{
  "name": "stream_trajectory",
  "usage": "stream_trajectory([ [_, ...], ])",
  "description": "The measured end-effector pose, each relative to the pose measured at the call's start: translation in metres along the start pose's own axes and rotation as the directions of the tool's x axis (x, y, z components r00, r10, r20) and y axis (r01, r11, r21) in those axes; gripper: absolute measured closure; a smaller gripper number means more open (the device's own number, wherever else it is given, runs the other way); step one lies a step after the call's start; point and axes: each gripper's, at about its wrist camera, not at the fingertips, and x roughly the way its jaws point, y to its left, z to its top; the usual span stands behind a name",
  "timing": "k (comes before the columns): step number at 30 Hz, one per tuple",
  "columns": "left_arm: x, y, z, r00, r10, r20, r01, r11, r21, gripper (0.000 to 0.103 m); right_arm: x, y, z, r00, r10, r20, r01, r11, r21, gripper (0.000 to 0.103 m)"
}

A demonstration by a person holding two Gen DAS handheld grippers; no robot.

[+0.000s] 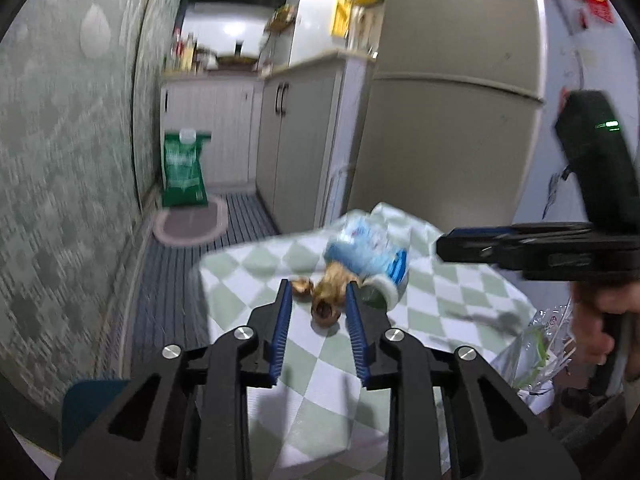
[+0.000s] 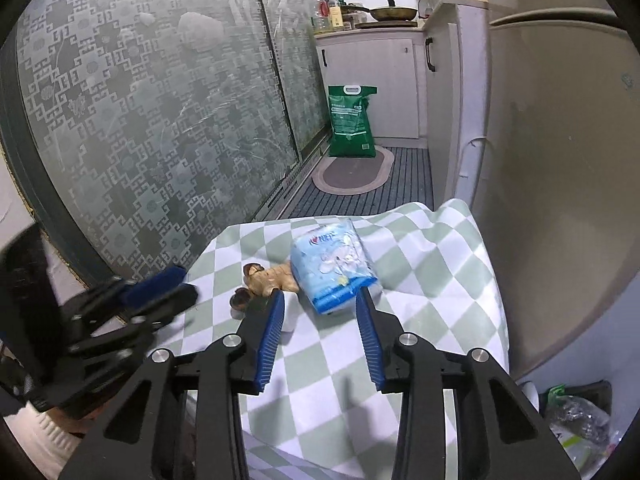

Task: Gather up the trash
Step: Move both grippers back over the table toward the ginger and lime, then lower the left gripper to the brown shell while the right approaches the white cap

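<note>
Risk of scattering nutshells (image 1: pixel 327 300) if left gripper (image 1: pixel 317 286) bumps them; jaws apart, straddling, not pinching. Right gripper (image 2: pixel 320 296) spread, empty, nearing tissue pack (image 2: pixel 334 266).

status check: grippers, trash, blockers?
Left gripper open, straddling nutshell scraps. Right gripper open at blue packet edge, nothing gripped. Checkered cloth otherwise unobstructed.

Left gripper (image 1: pixel 318 284): black angular linkage arms, ribbed blue pads (image 1: pixel 282 328) on both fingers, round silver screws at the pivots; right gripper (image 2: pixel 320 298): identical build; seen from the left wrist view, a black housing above the right gripper bears a small green light (image 1: pixel 610 124).
</note>
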Motion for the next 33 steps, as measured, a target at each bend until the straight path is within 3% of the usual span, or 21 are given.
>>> stream_trajectory([
  [21,0.048,-0.006,-0.002,0.990,0.021,-0.136,-0.026,0.999,-0.035,0.081,0.009,0.005,-0.011,0.997,0.063,-0.036,-0.062,0.998,0.032,0.069],
  [33,0.035,-0.001,-0.005,0.992,-0.013,-0.125,0.008,0.999,-0.036,0.082,0.033,0.018,-0.010,0.995,0.065,-0.069,-0.064,0.998,0.023,0.076],
])
